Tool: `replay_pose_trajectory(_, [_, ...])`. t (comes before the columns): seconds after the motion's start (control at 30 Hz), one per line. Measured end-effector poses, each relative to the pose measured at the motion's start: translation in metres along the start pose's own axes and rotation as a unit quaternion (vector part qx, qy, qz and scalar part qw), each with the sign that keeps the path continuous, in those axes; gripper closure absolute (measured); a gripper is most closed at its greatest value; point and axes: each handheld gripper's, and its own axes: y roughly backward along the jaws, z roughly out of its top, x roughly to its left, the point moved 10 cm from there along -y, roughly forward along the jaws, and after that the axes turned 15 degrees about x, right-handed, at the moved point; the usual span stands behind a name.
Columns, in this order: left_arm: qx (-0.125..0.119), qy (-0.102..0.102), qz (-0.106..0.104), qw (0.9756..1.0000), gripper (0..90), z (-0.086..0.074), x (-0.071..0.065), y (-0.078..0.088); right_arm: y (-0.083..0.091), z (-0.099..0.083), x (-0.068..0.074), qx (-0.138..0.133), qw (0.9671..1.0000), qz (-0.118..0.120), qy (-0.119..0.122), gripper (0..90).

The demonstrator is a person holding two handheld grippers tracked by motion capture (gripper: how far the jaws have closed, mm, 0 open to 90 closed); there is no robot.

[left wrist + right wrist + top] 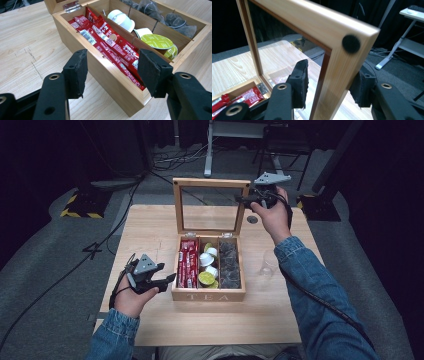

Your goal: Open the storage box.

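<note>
A wooden tea box (pixel 207 295) stands mid-table with its glass lid (pixel 211 182) raised upright. It holds red packets (pixel 110 42) on the left, white and green capsules (pixel 156 41) in the middle and dark tea bags (pixel 175 21) on the right. My left gripper (pixel 170 279) sits at the box's front left corner. In the left gripper view its jaws (pixel 113 72) stand apart on either side of that corner, and I see no pad pressing. My right gripper (pixel 245 198) is at the lid's top right corner (pixel 352 43). Its jaws (pixel 329 87) straddle the lid's side rail, with a gap showing at the left pad (pixel 300 82).
A clear drinking glass (pixel 267 262) stands on the wooden table (pixel 150 230) just right of the box. A round hole (pixel 252 219) sits in the tabletop behind it. Beyond the far edge are a desk leg (pixel 207 150), cables and dark floor.
</note>
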Motion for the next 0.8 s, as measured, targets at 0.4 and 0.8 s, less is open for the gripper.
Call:
replay_pose_trajectory(0.4, [-0.003,0.007,-0.008,0.9999,40.9,-0.001,0.001,-0.002,-0.032,-0.022,-0.003,0.033,0.9994,0.005,-0.013,43.2])
replay_pose_trajectory(0.8, [0.0,0.006,-0.009,0.9999,40.5,-0.003,0.003,-0.003,-0.055,-0.046,-0.005,0.06,0.9979,0.009,-0.023,39.9])
